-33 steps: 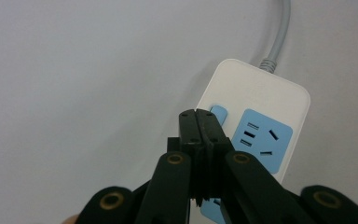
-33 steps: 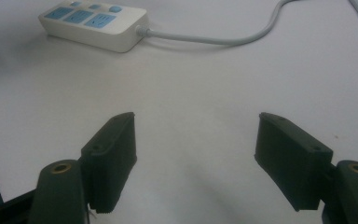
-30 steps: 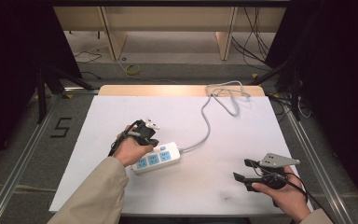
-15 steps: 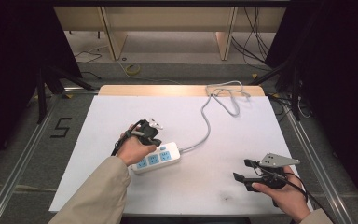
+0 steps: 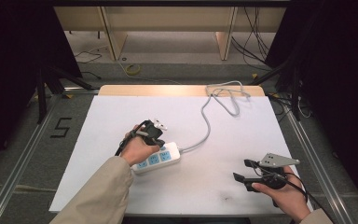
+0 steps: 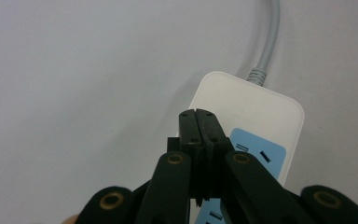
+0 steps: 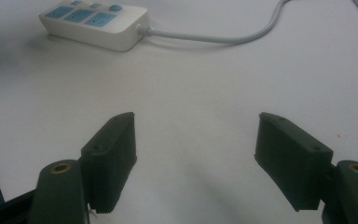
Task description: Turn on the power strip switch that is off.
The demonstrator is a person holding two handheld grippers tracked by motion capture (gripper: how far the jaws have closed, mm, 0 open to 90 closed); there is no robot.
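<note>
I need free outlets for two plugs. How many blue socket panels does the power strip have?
3 on the power strip, in a row along its top; none looks hidden.

The worktop (image 5: 121,116) is a white sheet with a strip of bare wood along its far edge. A white power strip (image 5: 161,158) with blue sockets lies flat on it, left of centre. Its grey cable (image 5: 207,122) runs from the strip's right end toward the wooden strip and loops there, seemingly over the edge.
</note>
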